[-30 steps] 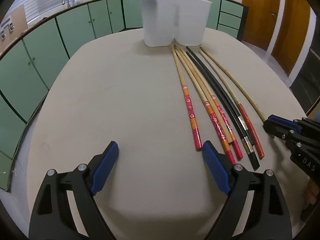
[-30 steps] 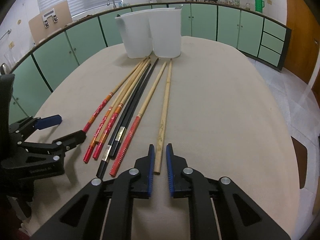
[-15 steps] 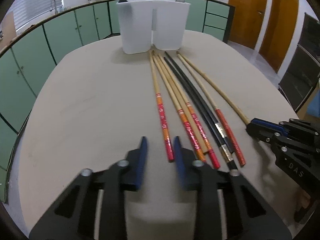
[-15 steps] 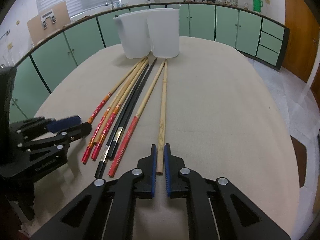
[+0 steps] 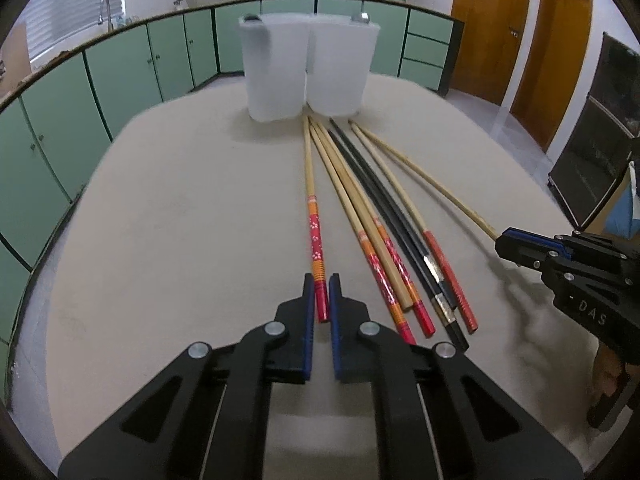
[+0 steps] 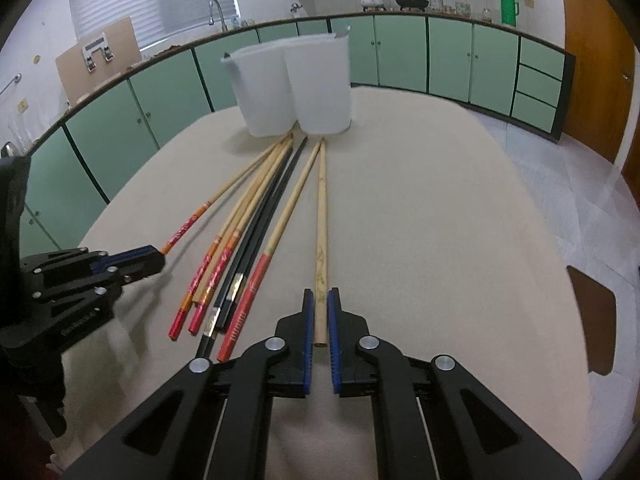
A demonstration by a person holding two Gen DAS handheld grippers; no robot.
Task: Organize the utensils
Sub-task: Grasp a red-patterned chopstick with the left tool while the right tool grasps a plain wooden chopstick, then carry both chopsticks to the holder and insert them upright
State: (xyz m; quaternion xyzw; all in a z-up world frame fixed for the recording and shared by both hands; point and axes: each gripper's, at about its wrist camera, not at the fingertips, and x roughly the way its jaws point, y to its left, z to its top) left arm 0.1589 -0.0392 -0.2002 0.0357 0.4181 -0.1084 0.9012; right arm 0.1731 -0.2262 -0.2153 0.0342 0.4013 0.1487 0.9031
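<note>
Both grippers were clamped on chopsticks at the near end of the beige table (image 5: 180, 208); the left gripper (image 5: 322, 286) had its blue pads pressed against the red, flower-patterned end of the leftmost chopstick (image 5: 310, 200), which lay flat and a little apart from the others; the right gripper (image 6: 320, 304) pinched the thick end of the plain bamboo chopstick (image 6: 321, 216), the rightmost of the row, also flat on the table. Between these two lay the rest of the chopsticks (image 5: 384, 232), a loose fan of red-ended bamboo ones and a black pair, their thin tips converging toward two white plastic containers (image 5: 308, 68); the containers stood upright and side by side at the far edge, touching each other, with the chopstick tips just short of their bases. Green cabinets (image 6: 400, 52) ran behind the table.
</note>
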